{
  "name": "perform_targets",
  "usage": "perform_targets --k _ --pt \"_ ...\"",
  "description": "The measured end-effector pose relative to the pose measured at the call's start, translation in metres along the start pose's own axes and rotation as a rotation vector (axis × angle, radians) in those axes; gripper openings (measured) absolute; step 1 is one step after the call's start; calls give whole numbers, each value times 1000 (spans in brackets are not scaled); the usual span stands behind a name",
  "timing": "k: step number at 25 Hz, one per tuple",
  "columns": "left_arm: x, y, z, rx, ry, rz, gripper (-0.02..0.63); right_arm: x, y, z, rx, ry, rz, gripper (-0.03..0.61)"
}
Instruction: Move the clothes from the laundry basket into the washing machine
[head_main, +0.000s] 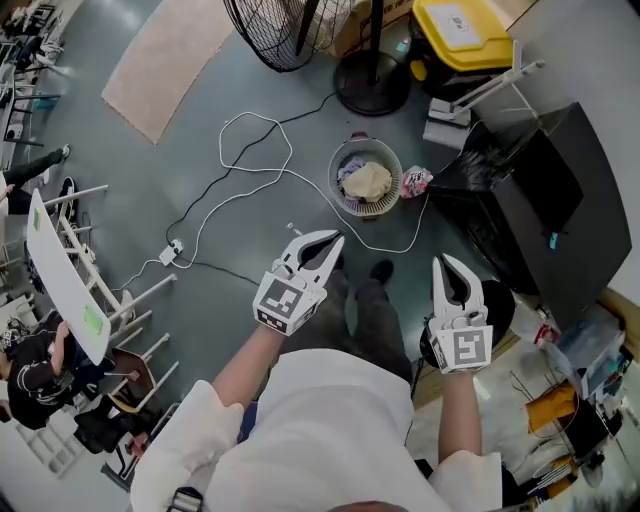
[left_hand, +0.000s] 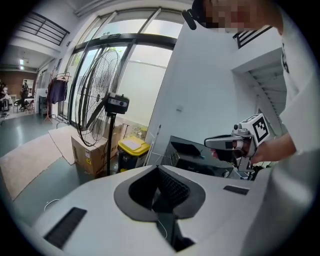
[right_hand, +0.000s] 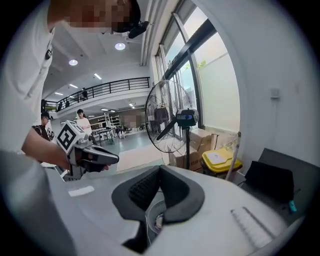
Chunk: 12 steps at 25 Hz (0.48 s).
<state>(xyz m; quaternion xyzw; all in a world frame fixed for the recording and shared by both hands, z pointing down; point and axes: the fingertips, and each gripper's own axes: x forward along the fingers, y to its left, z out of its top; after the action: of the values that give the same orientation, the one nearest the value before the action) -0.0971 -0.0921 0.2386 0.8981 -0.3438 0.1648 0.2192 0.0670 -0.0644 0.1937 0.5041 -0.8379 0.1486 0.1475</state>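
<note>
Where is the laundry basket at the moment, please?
Head view, upper centre: the laundry basket stands on the floor, between the fan base and black machine.

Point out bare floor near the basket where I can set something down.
Bare floor lies between the rug, the cable loops and the white rack. Crowded: around the basket, hemmed by the fan base, yellow bin, pink cloth and black machine.

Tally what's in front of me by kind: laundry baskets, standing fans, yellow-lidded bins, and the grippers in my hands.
laundry basket: 1
standing fan: 1
yellow-lidded bin: 1
grippers: 2, left gripper and right gripper
Total: 5
</note>
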Motion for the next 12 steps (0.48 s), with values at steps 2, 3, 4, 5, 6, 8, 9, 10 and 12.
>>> perform_targets --k 2,3,4,5,6,8,9,10,12 --pt "6 3 -14 -10 12 2 6 7 1 -15 5 17 10 9" --pt "8 4 -21 -15 17 2 6 11 2 -23 6 26 14 11" --pt "11 6 -28 -19 21 1 6 15 2 -30 6 35 18 11" --pt "14 8 -35 -24 24 1 6 21 3 -38 6 41 23 11" --pt "18 11 -43 -28 26 0 6 26 4 -45 4 48 30 11" --pt "26 15 -57 -35 32 1 6 38 8 -59 -2 64 48 11" --pt "29 17 -64 -37 35 4 6 43 10 -66 -4 72 59 11" --pt "33 19 -71 -39 38 8 6 48 12 -73 -7 79 71 11" --pt "41 22 -86 -51 40 16 6 59 17 -86 -15 86 91 11"
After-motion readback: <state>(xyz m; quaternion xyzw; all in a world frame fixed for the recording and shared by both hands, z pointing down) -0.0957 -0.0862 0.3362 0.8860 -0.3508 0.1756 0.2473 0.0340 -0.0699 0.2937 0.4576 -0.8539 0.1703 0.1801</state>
